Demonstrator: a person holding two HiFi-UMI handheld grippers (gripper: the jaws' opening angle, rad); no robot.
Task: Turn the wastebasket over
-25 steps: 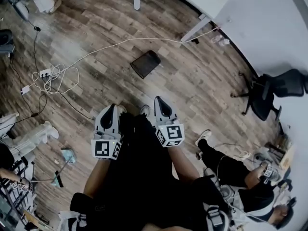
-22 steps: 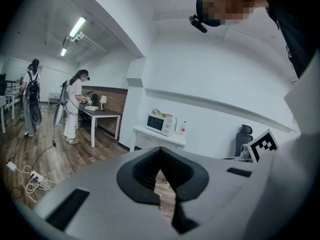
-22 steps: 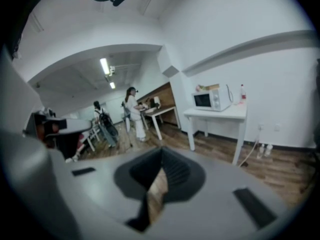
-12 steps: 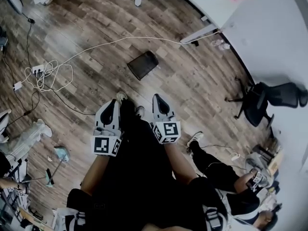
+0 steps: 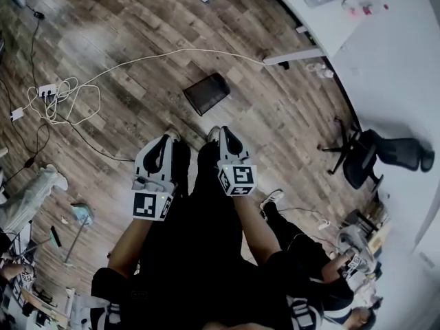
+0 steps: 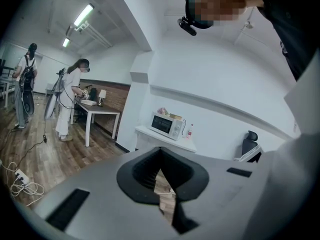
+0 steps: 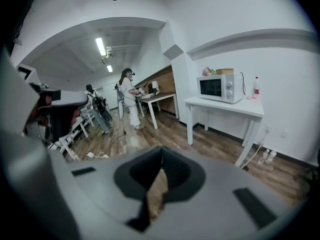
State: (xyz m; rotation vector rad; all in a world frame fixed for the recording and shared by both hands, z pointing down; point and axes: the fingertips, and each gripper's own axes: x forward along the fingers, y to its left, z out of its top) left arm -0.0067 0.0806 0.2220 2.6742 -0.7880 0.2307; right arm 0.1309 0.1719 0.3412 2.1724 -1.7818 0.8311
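Observation:
The wastebasket (image 5: 207, 93), dark and boxy, lies on its side on the wooden floor in the head view, a short way ahead of both grippers. My left gripper (image 5: 163, 141) and my right gripper (image 5: 226, 132) are held side by side in front of the person's body and point toward the basket without touching it. In the left gripper view the left gripper (image 6: 160, 150) is shut with nothing in it. The right gripper (image 7: 161, 153) is likewise shut and empty in its own view. Neither gripper view shows the basket.
A white cable (image 5: 137, 64) crosses the floor behind the basket, with a power strip and coiled cord (image 5: 51, 96) at left. A white table (image 5: 323, 29) stands at upper right, an office chair (image 5: 371, 153) at right. A person (image 5: 309, 249) sits low at right.
Both grippers have moved forward, closer to the wastebasket, as the person steps toward it. Their jaws stayed shut. The basket has not moved on the floor.

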